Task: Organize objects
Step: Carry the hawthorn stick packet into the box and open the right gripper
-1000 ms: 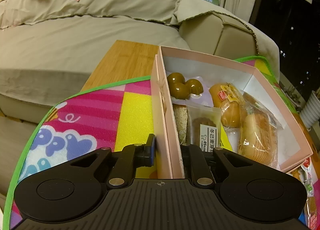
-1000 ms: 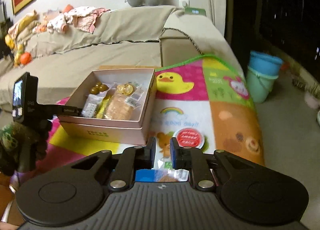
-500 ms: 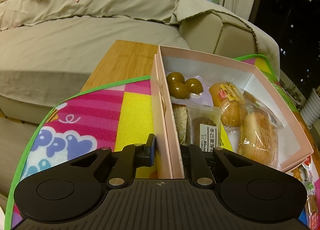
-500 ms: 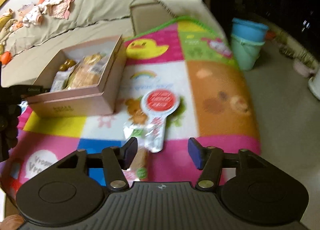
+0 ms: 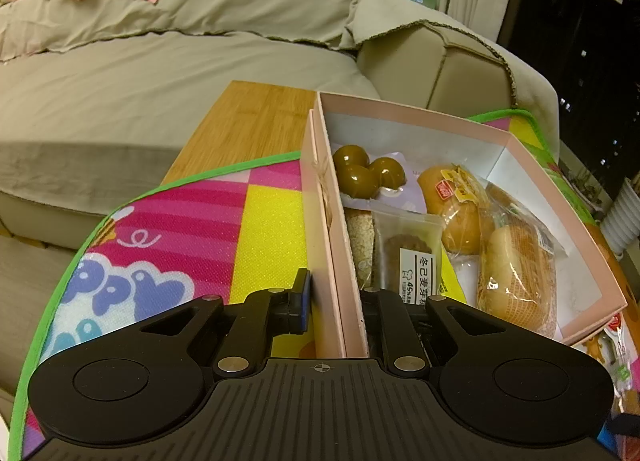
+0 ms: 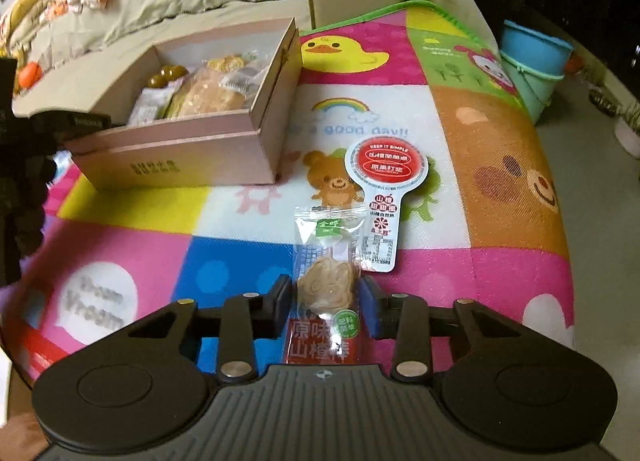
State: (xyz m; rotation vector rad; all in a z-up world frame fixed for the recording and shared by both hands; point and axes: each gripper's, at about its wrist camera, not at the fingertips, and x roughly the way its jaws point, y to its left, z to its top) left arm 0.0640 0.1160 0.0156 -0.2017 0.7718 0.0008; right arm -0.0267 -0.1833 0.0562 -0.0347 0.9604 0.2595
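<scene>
A pink cardboard box point(image 5: 328, 229) point(image 6: 188, 157) stands on a colourful play mat and holds several wrapped snacks: brown balls point(image 5: 366, 173), buns point(image 5: 516, 273), a biscuit pack point(image 5: 412, 257). My left gripper point(image 5: 334, 301) is shut on the box's near wall, one finger outside, one inside. My right gripper point(image 6: 326, 303) is open and straddles a clear biscuit packet point(image 6: 328, 261) that lies on the mat over a red snack pack point(image 6: 320, 345). A white spoon-shaped snack pack with a red label point(image 6: 382, 189) lies just beyond.
The play mat point(image 6: 500, 165) covers a low wooden table point(image 5: 256, 121). A beige sofa point(image 5: 160, 61) with clothes on its back runs behind. Blue and green buckets point(image 6: 532, 61) stand on the floor at the right.
My right gripper opened, swung down over the mat and came to straddle the biscuit packet. My left gripper kept its hold on the box wall.
</scene>
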